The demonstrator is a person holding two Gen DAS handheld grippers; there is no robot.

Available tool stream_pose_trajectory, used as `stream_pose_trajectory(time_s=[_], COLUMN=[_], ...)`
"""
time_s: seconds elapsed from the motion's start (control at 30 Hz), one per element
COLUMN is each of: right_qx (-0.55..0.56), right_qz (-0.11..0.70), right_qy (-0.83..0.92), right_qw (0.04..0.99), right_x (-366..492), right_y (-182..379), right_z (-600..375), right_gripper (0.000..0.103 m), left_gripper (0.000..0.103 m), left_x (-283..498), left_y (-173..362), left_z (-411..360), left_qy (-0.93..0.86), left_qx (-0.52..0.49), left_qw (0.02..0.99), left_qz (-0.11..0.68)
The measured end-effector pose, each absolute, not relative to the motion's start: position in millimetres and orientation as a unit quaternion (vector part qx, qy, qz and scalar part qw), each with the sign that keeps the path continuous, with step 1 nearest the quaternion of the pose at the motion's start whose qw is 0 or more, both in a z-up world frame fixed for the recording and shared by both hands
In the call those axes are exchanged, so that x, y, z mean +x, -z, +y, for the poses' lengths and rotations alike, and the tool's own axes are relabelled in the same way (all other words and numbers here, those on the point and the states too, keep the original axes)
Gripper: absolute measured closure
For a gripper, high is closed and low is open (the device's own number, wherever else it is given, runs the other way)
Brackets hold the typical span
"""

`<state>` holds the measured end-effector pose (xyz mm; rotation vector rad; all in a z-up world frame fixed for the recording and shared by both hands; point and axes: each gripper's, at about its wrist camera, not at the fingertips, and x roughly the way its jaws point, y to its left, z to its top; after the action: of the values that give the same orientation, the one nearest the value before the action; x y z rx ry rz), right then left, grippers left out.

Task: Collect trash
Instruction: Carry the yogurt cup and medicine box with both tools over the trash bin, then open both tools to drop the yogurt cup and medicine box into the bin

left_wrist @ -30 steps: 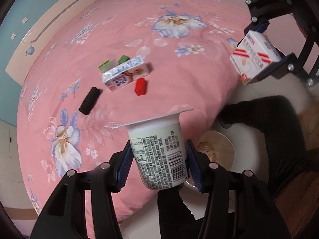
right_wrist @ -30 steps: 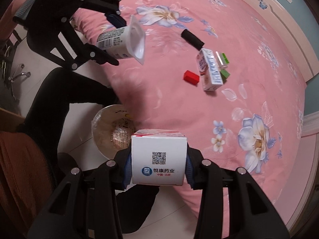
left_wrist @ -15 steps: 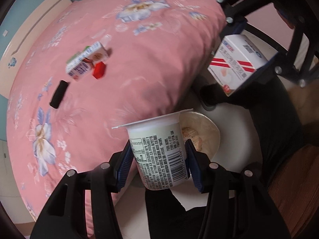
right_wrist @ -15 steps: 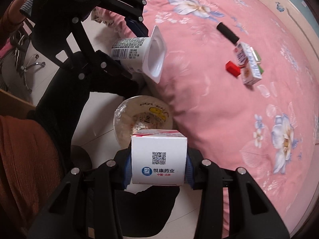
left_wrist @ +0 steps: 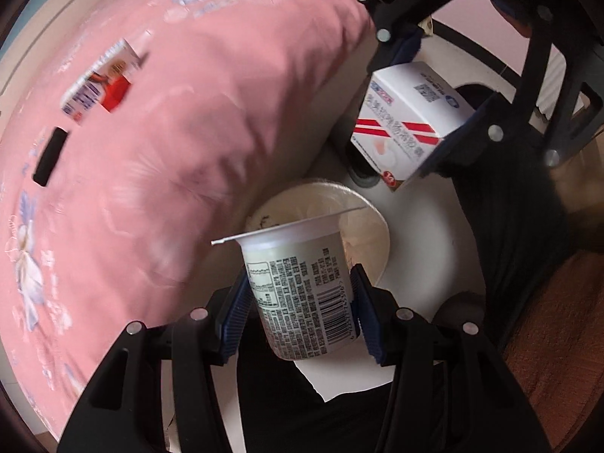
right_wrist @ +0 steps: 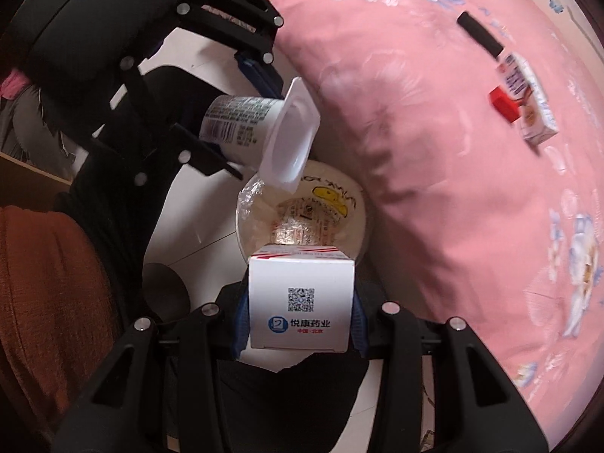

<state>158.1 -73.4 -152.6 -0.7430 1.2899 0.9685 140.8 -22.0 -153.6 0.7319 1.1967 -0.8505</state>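
Observation:
My left gripper (left_wrist: 300,307) is shut on a white yoghurt cup (left_wrist: 302,283) with printed text and a barcode; the right wrist view shows that cup (right_wrist: 260,128) tilted above a bin. My right gripper (right_wrist: 300,311) is shut on a white medicine box (right_wrist: 300,302) with a QR code and red stripes; seen from the left wrist, the box (left_wrist: 409,139) hangs at upper right. Both grippers point down over a round bag-lined bin (left_wrist: 372,222) on the floor beside the bed. A wrapper (right_wrist: 304,224) lies inside the bin (right_wrist: 245,226).
The pink floral bedspread (left_wrist: 181,158) bulges right beside the bin. On it lie a small carton (right_wrist: 528,94), a red block (right_wrist: 504,104) and a black bar (right_wrist: 479,36). A person's dark trouser legs (right_wrist: 102,173) and an orange-brown fabric (right_wrist: 45,294) stand to the side on the white floor.
Both grippers have sunk towards the floor with their loads, moving off the bed's edge. The bin has grown larger and now sits directly under the cup and box.

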Motion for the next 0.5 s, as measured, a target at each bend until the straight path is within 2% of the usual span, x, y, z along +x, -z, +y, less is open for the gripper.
stream_pose_trajectory(time_s=[0.5], right_qx=[-0.296], right_qz=[0.6], right_qy=[-0.436], right_qw=[0.602], right_x=[172.5], right_y=[226.9], right_z=[-64.2], right_gripper=[0.06], left_gripper=[0.049], left_x=[162.7], left_y=[233.1], left_z=[-19.9], left_qy=[0.38], left_qx=[0.306], left_qw=[0.647], left_qz=[0.585])
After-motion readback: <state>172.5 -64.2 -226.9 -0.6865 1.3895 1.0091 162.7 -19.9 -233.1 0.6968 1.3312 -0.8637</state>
